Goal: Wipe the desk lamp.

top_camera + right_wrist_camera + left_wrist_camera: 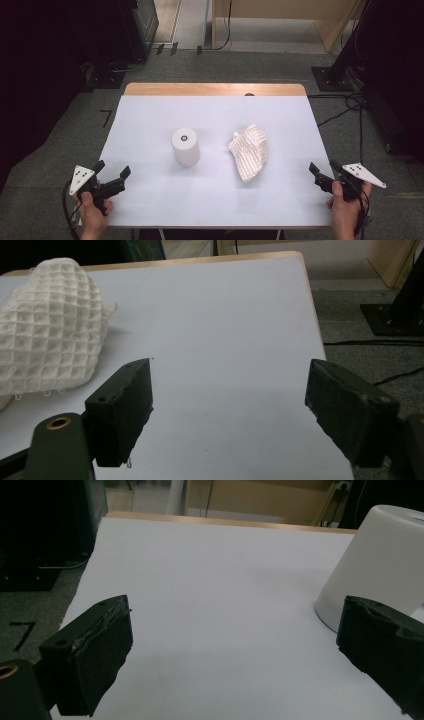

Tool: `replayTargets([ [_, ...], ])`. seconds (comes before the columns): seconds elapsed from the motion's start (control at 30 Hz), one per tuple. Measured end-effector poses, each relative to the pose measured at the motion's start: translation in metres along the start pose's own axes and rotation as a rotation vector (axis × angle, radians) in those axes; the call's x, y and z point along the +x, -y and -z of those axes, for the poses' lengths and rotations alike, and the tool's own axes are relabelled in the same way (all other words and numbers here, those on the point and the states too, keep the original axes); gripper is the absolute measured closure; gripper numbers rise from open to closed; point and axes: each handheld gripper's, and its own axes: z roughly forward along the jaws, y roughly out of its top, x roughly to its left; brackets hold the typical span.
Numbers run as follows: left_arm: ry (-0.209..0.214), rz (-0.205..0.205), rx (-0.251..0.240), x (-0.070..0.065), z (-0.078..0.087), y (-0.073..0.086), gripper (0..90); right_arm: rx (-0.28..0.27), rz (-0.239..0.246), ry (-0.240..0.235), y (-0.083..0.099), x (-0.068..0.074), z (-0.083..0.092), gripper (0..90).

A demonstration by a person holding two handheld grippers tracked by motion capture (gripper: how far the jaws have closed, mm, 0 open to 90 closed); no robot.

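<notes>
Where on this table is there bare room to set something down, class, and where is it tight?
The far strip between the wooden edge and the white cup is bare, as is the near strip between the left tongs and right tongs. The tightest spot is the gap between the cup and the waffle cloth.

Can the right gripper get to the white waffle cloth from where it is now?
Probably yes. The right gripper is open with nothing between its jaws, and bare table lies between it and the waffle cloth. The white cylinder stands on the cloth's far side, out of the way.
</notes>
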Motion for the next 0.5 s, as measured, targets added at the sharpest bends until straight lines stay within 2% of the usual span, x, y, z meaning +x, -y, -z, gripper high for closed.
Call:
replayTargets([
  [0.2, -0.030, -0.023, 0.006, 0.0003, 0.0015, 0.0048, 1.9, -0.022, -0.026, 0.021, 0.0022, -0.0073, 0.0055, 19.5],
  [0.4, -0.020, -0.051, 0.022, -0.0051, -0.0024, 0.0070, 1.8, -0.028, -0.028, 0.020, 0.0028, -0.0070, 0.0047, 20.0],
  [0.5, -0.018, -0.050, 0.021, -0.0067, -0.0030, 0.0071, 1.9, -0.015, -0.030, 0.014, 0.0031, -0.0038, 0.0035, 20.0],
])
